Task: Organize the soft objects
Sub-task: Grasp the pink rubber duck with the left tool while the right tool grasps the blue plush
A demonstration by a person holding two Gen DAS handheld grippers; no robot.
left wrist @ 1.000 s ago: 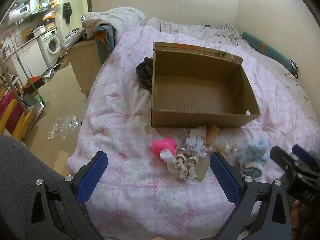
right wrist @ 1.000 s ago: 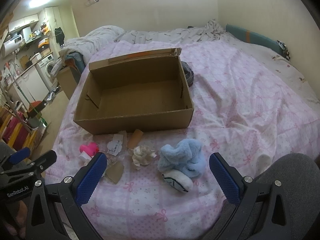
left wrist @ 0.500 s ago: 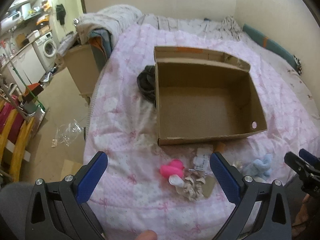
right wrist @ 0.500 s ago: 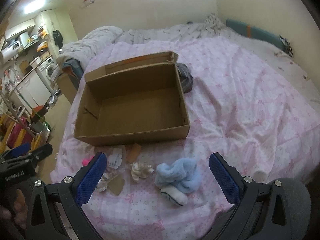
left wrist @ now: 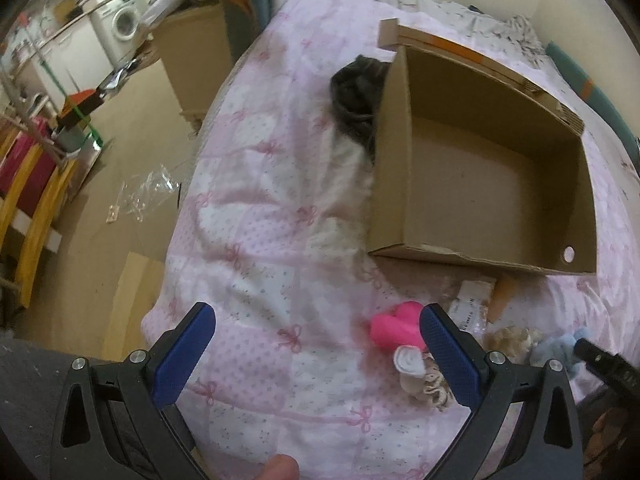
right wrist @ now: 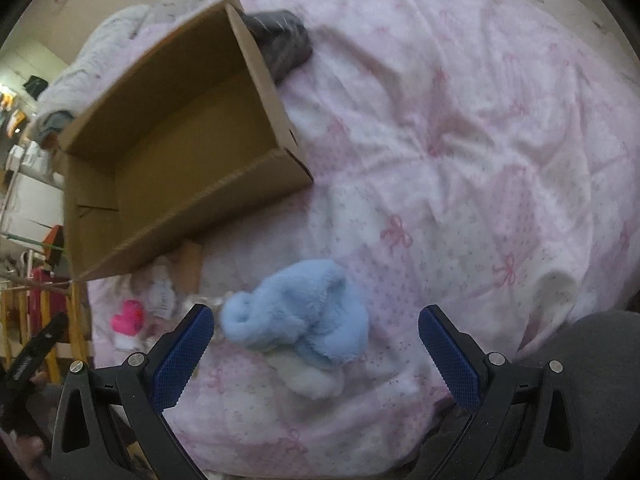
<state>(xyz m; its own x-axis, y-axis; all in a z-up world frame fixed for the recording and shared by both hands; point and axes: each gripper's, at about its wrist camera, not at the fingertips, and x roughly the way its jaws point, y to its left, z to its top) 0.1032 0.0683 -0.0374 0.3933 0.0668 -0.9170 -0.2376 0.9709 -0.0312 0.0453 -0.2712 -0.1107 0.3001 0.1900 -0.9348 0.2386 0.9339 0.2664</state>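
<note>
soft objects all lie outside the empty cardboard box [left wrist: 480, 184]; nothing sorted. right gripper [right wrist: 312, 344] gapes empty over blue sock [right wrist: 304, 316]; left gripper [left wrist: 316, 344] wide open, empty.

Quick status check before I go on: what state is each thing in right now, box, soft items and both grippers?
Cardboard box: open, empty, on the bed.
Blue fluffy item: on the quilt, outside the box, between the right gripper's fingers, not held.
Pink heart: on the quilt, outside the box.
Dark garment: bunched against the box's outer side.
Left gripper: open, holding nothing.
Right gripper: open.
</note>
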